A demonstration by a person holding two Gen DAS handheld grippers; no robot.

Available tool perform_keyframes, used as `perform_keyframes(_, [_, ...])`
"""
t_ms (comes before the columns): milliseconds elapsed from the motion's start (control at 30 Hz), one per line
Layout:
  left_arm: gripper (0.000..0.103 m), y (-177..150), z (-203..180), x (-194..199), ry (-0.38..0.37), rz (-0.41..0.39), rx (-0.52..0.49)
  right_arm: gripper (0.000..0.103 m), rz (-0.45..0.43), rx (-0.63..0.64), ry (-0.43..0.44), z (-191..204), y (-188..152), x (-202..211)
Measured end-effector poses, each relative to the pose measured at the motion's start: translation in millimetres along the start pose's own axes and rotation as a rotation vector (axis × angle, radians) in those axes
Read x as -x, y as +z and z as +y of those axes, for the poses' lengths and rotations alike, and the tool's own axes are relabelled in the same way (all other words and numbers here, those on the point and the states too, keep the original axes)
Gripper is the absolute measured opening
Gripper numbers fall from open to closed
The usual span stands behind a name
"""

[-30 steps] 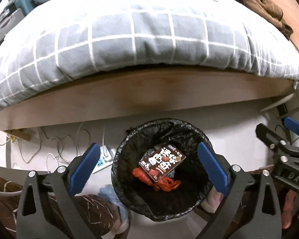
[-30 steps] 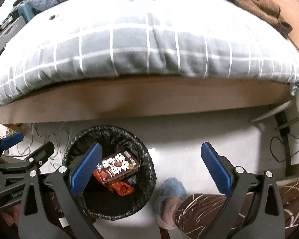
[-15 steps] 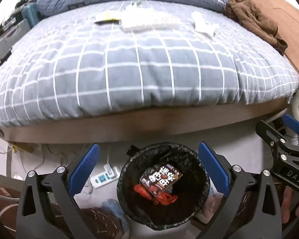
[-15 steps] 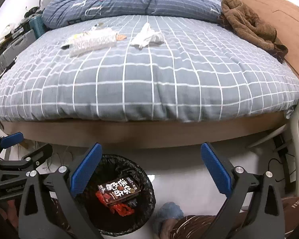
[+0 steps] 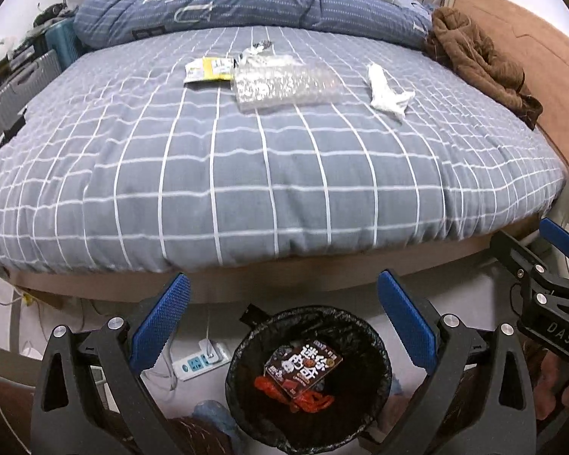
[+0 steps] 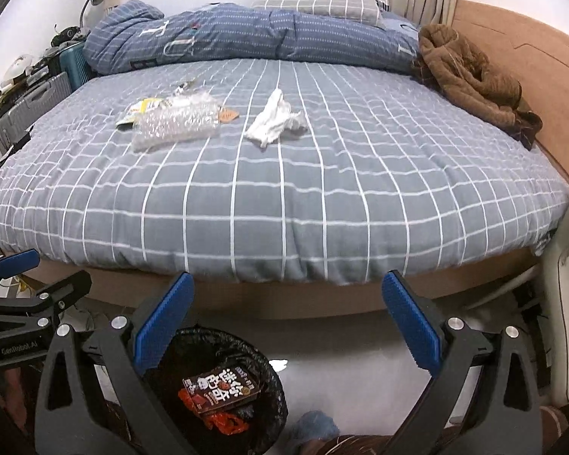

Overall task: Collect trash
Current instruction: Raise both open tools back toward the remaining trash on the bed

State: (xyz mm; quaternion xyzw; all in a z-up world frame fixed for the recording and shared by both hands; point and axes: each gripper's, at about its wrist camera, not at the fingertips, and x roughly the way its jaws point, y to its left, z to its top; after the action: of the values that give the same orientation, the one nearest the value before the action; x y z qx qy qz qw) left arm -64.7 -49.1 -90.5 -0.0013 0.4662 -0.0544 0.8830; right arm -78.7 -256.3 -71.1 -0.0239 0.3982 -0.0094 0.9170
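now both the left claw [image 5: 282, 320] and right claw [image 6: 286, 318] hang released and empty over the black-lined round bin [image 5: 379, 345], so the next move calls for reaching up the bed to the crumpled white tissue [image 6: 275, 123].

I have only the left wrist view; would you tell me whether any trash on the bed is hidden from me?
Observer: Yes. A small orange scrap lies just beside the right end of the bubble wrap, which blocks it from your side.
Operator: Thank you. Is the right claw free to fetch it?
Observer: The right claw is open, with nothing between its pads.
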Motion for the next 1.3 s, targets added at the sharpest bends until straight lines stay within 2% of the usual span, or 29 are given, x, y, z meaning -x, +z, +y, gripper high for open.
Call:
perform_keyframes(533, [0.097,56.1,-1.5,-12.7,0.005,-0.055,-0.002,0.095,-0.053,-0.005,-0.001,-4.4,45.7,-15.9])
perform_keyframes(900, [0.097,100.7,2.9,-34.5,-0.004,-0.069,0.008,0.095,-0.049,-0.009,-0.005,-7.0,86.1,-45.3])
perform_keyframes(1300, [0.097,146.3,4.5,-75.3,-0.004,-0.056,-0.004,0.095,-0.012,-0.012,-0.018,-9.8,124.1,-88.1])
